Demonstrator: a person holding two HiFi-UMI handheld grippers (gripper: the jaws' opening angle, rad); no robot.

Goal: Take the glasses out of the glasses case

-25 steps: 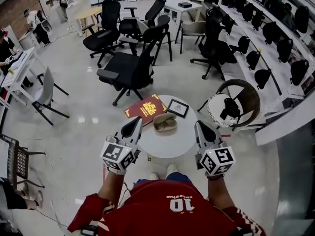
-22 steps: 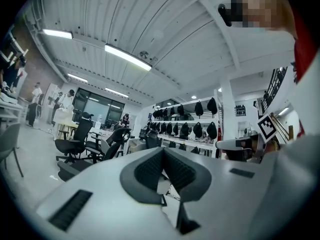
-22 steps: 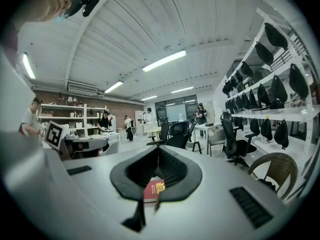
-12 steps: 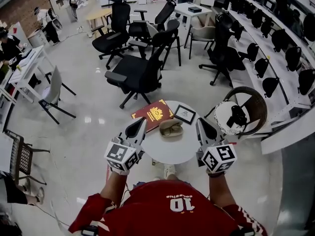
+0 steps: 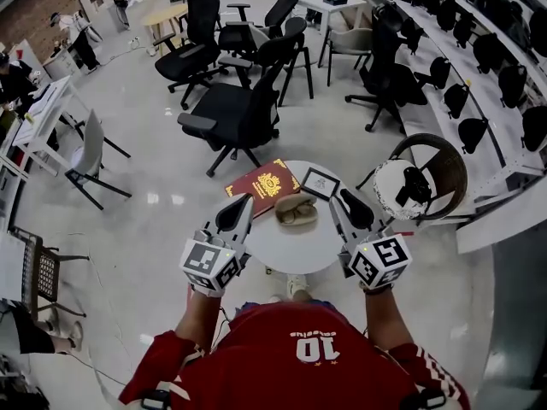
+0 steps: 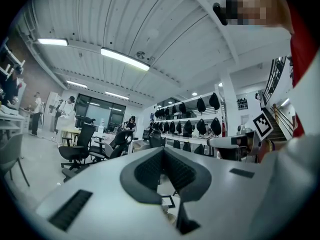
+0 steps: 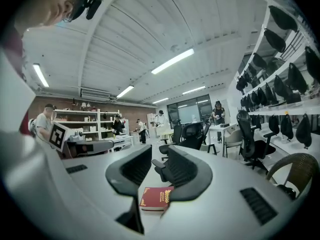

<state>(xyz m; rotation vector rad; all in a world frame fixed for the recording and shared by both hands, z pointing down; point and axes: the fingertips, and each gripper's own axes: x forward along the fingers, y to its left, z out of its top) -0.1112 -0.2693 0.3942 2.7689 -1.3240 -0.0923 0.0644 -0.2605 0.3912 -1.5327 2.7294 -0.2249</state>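
A beige glasses case (image 5: 296, 211) lies shut on the small round white table (image 5: 291, 250), between my two grippers. My left gripper (image 5: 238, 207) hovers level at the table's left edge, its pads meeting with nothing in them (image 6: 163, 154). At the table's right edge my right gripper (image 5: 346, 199) points level toward the case. Its jaws are opening, with a gap between the pads and nothing in it (image 7: 159, 159). The glasses are not visible.
A red book (image 5: 261, 186) (image 7: 156, 197) and a small framed picture (image 5: 319, 183) lie on the table's far side. A wicker chair (image 5: 444, 173) stands to the right and black office chairs (image 5: 231, 114) beyond. People stand at desks far off.
My right gripper has edged in toward the table and its jaws have parted. The left gripper has stayed about where it was, still shut.
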